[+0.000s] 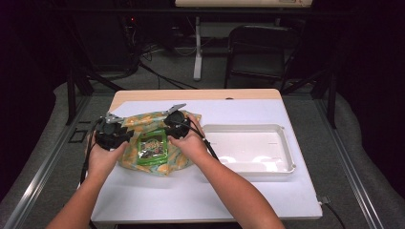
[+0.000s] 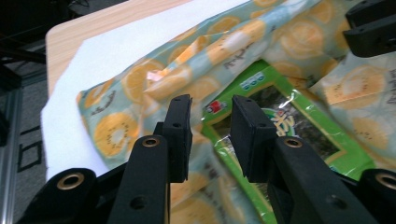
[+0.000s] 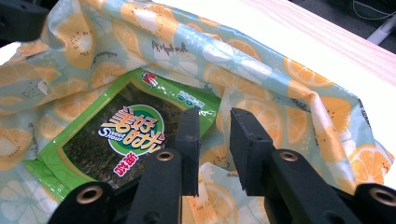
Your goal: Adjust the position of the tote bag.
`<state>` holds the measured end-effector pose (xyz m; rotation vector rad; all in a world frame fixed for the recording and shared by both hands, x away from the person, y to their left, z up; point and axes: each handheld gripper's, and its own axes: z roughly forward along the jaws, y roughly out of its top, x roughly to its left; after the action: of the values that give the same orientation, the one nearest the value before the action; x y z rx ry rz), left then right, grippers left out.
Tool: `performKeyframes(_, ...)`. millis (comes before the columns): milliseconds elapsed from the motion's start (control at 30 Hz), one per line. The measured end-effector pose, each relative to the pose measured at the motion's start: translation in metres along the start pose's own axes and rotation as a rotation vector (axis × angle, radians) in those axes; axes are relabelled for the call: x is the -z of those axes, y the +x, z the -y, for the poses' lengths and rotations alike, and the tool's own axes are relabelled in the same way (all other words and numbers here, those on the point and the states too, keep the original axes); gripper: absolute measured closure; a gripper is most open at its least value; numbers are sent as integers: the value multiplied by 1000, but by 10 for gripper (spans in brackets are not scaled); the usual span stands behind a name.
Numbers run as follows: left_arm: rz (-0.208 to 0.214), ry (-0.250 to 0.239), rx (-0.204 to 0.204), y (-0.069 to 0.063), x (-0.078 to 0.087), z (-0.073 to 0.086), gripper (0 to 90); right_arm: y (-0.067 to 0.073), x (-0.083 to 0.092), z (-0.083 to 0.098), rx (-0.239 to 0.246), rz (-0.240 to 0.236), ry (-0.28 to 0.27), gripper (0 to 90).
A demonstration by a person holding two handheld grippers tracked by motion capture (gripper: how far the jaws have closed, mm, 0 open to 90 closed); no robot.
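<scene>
Seaweed packet (image 1: 152, 145): one, on one fruit-print bag (image 1: 177, 162); left gripper (image 2: 211, 135), right gripper (image 3: 215, 144) apparently gaping, empty.

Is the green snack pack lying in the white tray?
No. The green pack lies on the fruit-print bag, left of the white tray.

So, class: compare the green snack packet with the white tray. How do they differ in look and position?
The snack packet is green, glossy and printed; the tray is plain white. The packet lies on the fruit-patterned cloth between the two hands; the tray sits apart to their right, directly on the white table cover, holding nothing. Both lie flat and are roughly rectangular.
</scene>
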<state>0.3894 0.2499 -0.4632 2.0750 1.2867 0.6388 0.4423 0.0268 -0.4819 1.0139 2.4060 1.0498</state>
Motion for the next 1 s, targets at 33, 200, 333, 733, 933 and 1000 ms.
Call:
performKeyframes(33, 7, -3, -4, -2, -2, -1, 692, 0, 0, 0, 0, -1, 0, 734)
performKeyframes(200, 45, -4, 13, -9, -11, -4, 709, 1, -2, 1, 2, -6, 0, 741)
performKeyframes(333, 66, 5, 10, -12, -21, -6, 722, 3, -5, 1, -2, -6, -2, 741)
performKeyframes(733, 4, 102, 6, 0, -66, -3, 819, -1, -7, 2, -2, 5, 11, 753)
performKeyframes(933, -11, 138, -1, 7, -80, 0, 877, 1, -9, 3, -4, -3, 16, 767)
performKeyframes(1000, -19, 148, -3, 9, -84, 1, 883, 2, -10, 3, 2, -7, 23, 771)
